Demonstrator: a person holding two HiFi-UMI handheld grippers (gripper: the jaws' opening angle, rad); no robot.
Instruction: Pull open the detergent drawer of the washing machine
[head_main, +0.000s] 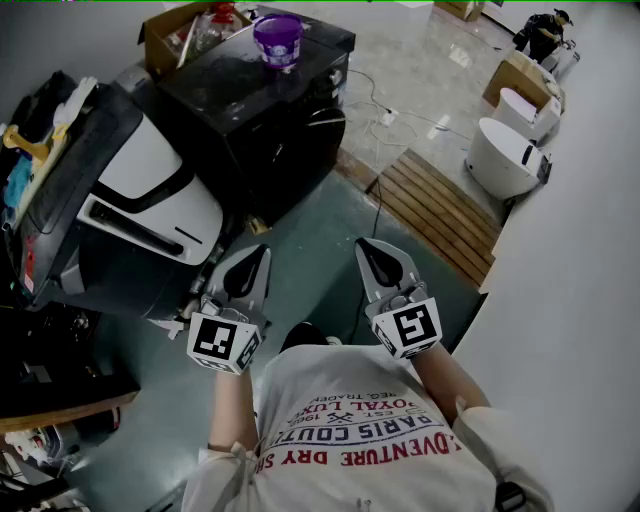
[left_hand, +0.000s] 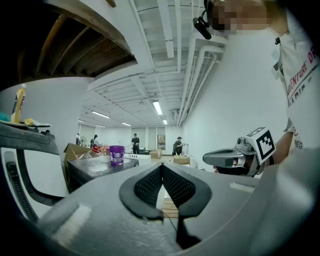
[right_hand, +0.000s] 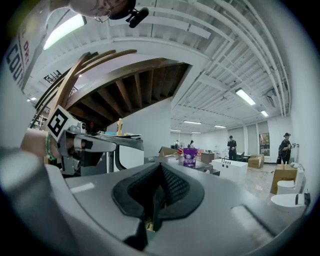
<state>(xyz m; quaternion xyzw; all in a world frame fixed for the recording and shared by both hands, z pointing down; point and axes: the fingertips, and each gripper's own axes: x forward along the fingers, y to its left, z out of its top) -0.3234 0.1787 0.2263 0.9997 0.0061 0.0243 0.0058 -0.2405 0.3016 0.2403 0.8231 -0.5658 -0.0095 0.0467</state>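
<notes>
Both grippers are held level in front of the person's chest, side by side and apart, neither touching anything.

Left gripper (head_main: 258, 255) – jaws closed, pads meeting at the tip, nothing between them. Right gripper (head_main: 366, 248) – same, jaws together and empty.

Washer (head_main: 150, 190) is ahead and to the left of the left gripper: dark body, white front panel with a long dark recess (head_main: 125, 228) across it. It's near the left gripper but clear of it. I can't tell which part is the detergent drawer, and nothing on the front looks pulled out. There's clutter on the washer's top, including a yellow bottle (left_hand: 18, 102).

Beyond the washer is a black cabinet (head_main: 250, 110) with a purple tub (head_main: 278, 40) on its top. An open cardboard box (head_main: 170, 35) sits behind it.

To the right of the grippers a wooden pallet (head_main: 435, 210) lies on the floor, with white toilets (head_main: 505, 155) past it along the wall. One person (head_main: 545, 35) is far back in the room.
</notes>
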